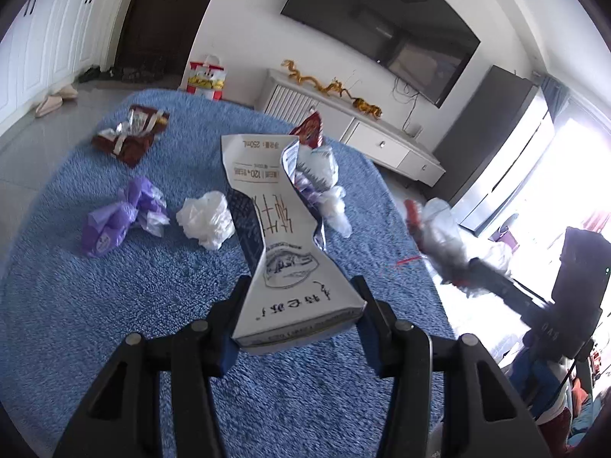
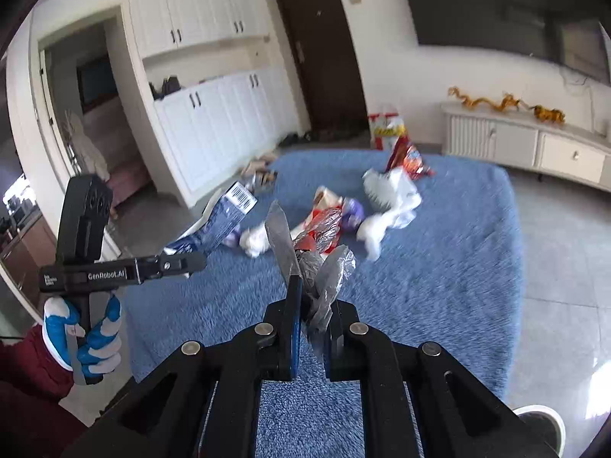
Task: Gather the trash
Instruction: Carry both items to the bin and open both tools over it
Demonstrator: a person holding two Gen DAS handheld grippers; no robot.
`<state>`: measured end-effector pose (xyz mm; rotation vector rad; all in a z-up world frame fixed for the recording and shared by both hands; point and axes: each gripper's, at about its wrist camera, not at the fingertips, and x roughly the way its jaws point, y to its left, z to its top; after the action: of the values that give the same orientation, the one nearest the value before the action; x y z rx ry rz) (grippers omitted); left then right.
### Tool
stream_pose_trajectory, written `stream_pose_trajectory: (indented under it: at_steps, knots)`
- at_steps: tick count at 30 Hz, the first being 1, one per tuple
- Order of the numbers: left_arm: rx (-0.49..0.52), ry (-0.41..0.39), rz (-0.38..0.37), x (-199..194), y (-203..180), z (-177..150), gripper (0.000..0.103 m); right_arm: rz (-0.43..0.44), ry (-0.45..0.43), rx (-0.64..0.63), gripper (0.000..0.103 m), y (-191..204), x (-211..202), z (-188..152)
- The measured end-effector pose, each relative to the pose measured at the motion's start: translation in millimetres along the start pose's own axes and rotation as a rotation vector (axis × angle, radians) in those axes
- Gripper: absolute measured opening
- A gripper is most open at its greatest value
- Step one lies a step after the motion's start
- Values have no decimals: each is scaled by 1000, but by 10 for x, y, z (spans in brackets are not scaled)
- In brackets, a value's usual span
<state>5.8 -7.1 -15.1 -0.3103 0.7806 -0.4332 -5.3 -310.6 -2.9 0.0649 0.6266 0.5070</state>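
My left gripper [image 1: 299, 305] is shut on a crushed white milk carton [image 1: 275, 236] and holds it above the blue rug [image 1: 114, 324]. It also shows in the right wrist view [image 2: 183, 261], with the carton [image 2: 223, 219]. My right gripper [image 2: 315, 305] is shut on a crumpled silver and red wrapper [image 2: 319, 252], held above the rug [image 2: 439, 274]. That wrapper shows blurred in the left wrist view [image 1: 439, 236]. On the rug lie a purple wrapper [image 1: 118, 217], a white plastic wad [image 1: 206, 219], a brown wrapper pile [image 1: 131, 135], a clear bag [image 1: 320, 183] and a red snack bag [image 1: 309, 129].
A white TV cabinet [image 1: 382, 133] with golden dragon figures stands beyond the rug, under a wall TV [image 1: 382, 26]. A red and yellow gift bag [image 1: 206, 78] stands on the floor by the dark door. White cupboards [image 2: 229, 126] line the left wall. Grey tile floor surrounds the rug.
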Motion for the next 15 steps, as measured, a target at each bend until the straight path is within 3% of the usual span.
stream_pose_trajectory:
  at_steps: [7,15]
  knots:
    - [93,-11,-57,-154,-475,-21,49,-114,-94,56,9,-238,-691,-105]
    - [289,73,-191,87,-1456,-159,49,-314,-148,168,9,-690,-1537,-554]
